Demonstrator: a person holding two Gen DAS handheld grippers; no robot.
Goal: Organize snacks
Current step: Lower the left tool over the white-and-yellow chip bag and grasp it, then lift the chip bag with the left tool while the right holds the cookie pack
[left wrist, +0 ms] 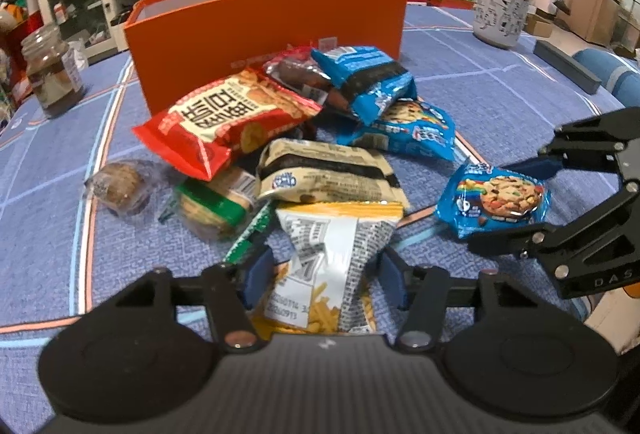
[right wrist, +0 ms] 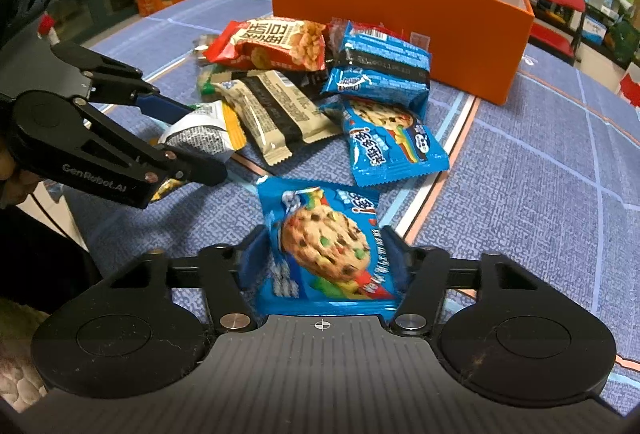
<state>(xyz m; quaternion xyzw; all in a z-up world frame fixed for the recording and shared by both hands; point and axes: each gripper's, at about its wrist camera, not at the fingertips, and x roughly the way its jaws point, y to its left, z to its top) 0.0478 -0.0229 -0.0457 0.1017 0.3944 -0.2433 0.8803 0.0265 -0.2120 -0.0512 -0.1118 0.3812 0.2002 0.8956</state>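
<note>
While both tongs pinch packets | left tongs [left wrist: 322, 274] on fries bag [left wrist: 328, 254], right tongs [right wrist: 324, 258] on cookie packet [right wrist: 320, 246] | lift straight, clear the pile, drop into orange box [right wrist: 400, 21] at upper centre.

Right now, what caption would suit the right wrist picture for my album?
Right gripper pinching a blue cookie packet, snack pile and orange box behind.

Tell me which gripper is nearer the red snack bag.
Left. The left gripper, pinching a yellow-and-white packet, sits just below the red snack bag; the right gripper is farther off.
</note>
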